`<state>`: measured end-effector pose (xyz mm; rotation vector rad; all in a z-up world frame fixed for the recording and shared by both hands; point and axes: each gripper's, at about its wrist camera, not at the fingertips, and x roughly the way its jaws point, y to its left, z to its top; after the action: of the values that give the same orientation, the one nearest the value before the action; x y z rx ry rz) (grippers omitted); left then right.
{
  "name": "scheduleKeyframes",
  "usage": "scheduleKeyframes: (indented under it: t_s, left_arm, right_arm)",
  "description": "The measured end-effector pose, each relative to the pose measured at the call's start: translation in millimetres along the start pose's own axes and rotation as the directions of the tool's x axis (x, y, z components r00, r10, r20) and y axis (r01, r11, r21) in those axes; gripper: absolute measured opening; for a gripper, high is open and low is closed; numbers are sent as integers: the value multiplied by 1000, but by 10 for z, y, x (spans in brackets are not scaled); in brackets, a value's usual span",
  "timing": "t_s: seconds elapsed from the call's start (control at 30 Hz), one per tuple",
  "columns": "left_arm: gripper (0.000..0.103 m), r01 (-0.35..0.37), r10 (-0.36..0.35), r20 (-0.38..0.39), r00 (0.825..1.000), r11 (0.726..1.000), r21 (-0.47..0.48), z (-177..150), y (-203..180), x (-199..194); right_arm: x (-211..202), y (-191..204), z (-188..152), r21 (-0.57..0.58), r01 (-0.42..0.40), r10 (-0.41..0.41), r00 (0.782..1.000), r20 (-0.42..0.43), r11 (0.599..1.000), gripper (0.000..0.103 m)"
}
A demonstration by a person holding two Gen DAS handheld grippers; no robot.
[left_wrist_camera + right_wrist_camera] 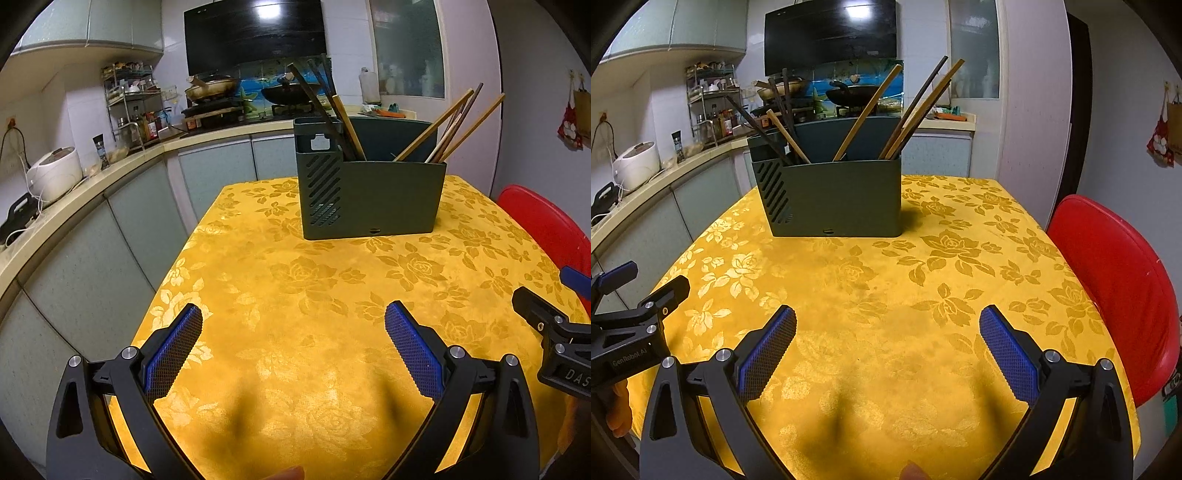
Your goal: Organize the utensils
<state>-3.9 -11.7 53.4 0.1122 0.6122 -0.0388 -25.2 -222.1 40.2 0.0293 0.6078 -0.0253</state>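
At the far middle of the worktop point(295, 332) stands your holder point(373, 199), a dark green box with a slotted left wall, upright on the yellow cloth. Chopsticks point(454, 125) lean out of it in two loose bunches: dark ones with one pale stick at the left end, pale and brown ones fanning right. None lies on the cloth that you can see, so the sorting most likely has to happen inside the holder.

Your left tool point(293, 332) is released, its blue pads spread wide over bare cloth at the near edge, holding nothing. Your right tool point(888, 332) is the same: released, empty, near edge, well apart from the holder. Each tool's tip shows at the edge of the other's view, so they sit side by side.

For the first reach, pick one stick that stands clear of its neighbours, such as the pale one on the left. Come in from above along its lean, close on the upper shaft, and lift along its length so the box does not tip. Steady the holder's wall with your other tool if it looks light.

A red chair point(1115, 288) stands right of the worktop; a kitchen counter point(92, 184) runs along the left.
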Motion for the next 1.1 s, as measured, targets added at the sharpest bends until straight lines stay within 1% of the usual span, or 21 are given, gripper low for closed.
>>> scheduleKeyframes:
  t_s: [1.1]
  left_arm:
    - [96,7,-8,-44,999,1000,-22,-35,7,96]
  right_arm:
    - [64,-3,-44,-4,3,-3,1000,-14,1000,96]
